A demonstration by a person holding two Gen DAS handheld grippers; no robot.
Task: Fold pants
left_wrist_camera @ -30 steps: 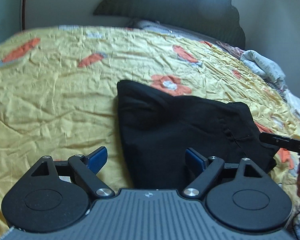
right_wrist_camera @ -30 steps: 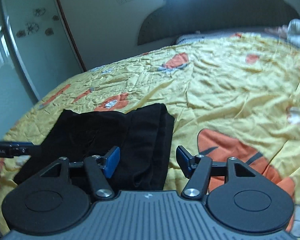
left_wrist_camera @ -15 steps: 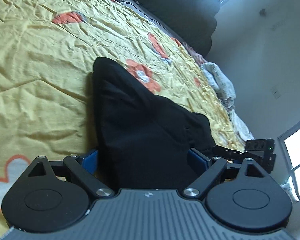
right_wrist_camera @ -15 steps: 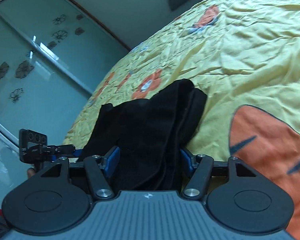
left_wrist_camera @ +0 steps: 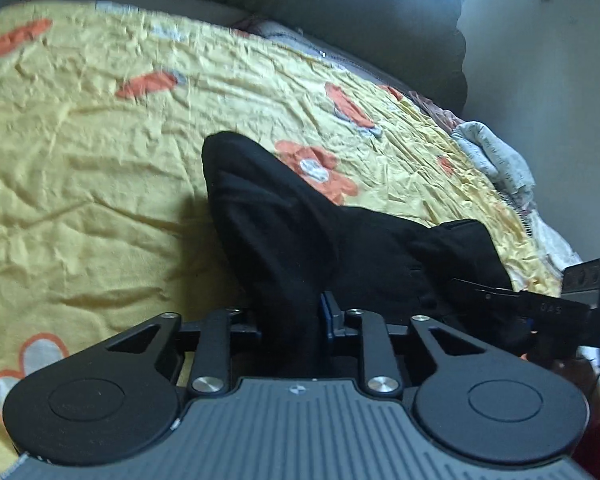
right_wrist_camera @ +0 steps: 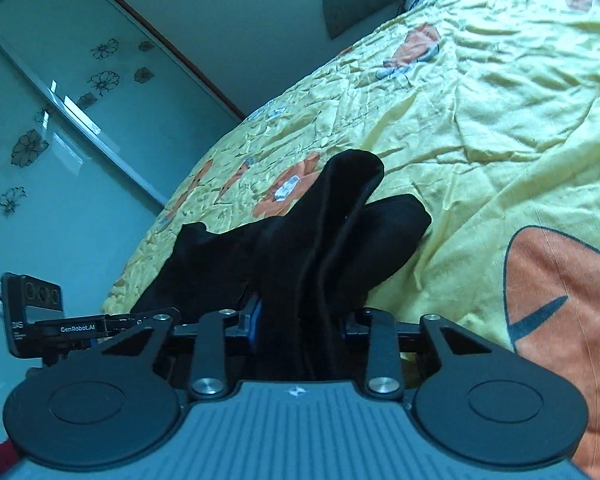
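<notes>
The black pants [left_wrist_camera: 300,232] lie partly folded on the yellow flowered bedspread [left_wrist_camera: 100,152]. My left gripper [left_wrist_camera: 288,316] is shut on the near edge of the pants, the cloth bunched between its blue pads. My right gripper [right_wrist_camera: 300,320] is shut on the other near corner of the pants [right_wrist_camera: 324,232], which rise in a ridge from its jaws. The right gripper also shows at the right edge of the left wrist view [left_wrist_camera: 540,304], and the left gripper at the left edge of the right wrist view [right_wrist_camera: 76,328].
A dark headboard [left_wrist_camera: 340,12] and a grey-white bundle of cloth [left_wrist_camera: 496,152] lie at the far end of the bed. A glass wardrobe door with flower decals [right_wrist_camera: 52,128] stands beside the bed. The bedspread [right_wrist_camera: 500,120] is wrinkled around the pants.
Both grippers moved onto the near edge of the pants and closed on the cloth. The cloth now bunches up between each pair of pads.
</notes>
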